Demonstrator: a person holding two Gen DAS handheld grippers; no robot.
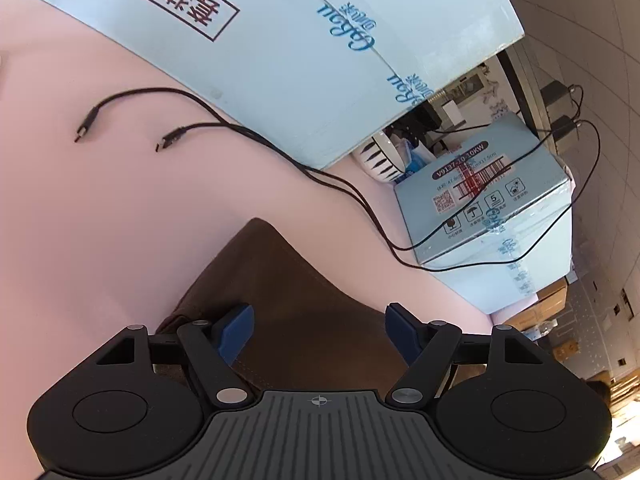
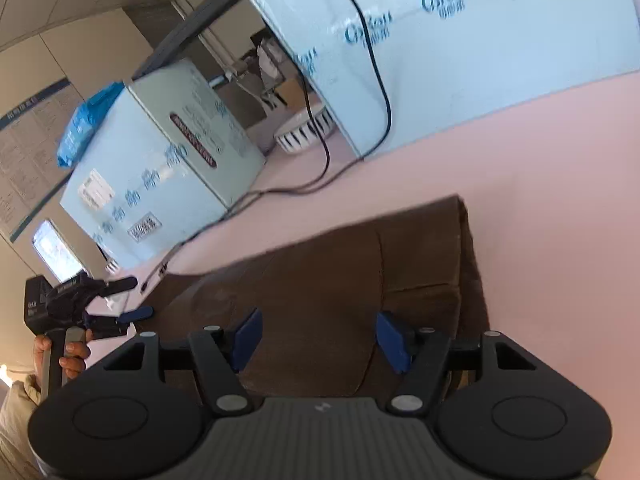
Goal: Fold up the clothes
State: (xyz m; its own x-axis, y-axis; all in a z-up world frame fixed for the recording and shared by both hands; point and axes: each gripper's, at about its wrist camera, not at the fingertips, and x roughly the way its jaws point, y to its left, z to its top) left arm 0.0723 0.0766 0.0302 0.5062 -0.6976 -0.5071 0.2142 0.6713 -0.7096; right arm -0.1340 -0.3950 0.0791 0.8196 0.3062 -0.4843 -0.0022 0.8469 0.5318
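So both claws are spread wide and holding nothing, hovering over the brown folded fabric garment (image 2: 352, 292) lying flat on the pale pink tabletop (image 1: 100, 220). The left gripper (image 1: 318, 332) has the garment right under and ahead of its blue pads (image 1: 236, 330), one corner poking out just beyond the tips. The right gripper (image 2: 318, 338) sits over the near edge, the cloth stretching forward past it. Probably the next fold is about to start, so each claw should pinch an edge through all layers, lifting evenly. The two black USB cables (image 1: 132, 120) lie well ahead of the left claw, worth avoiding.
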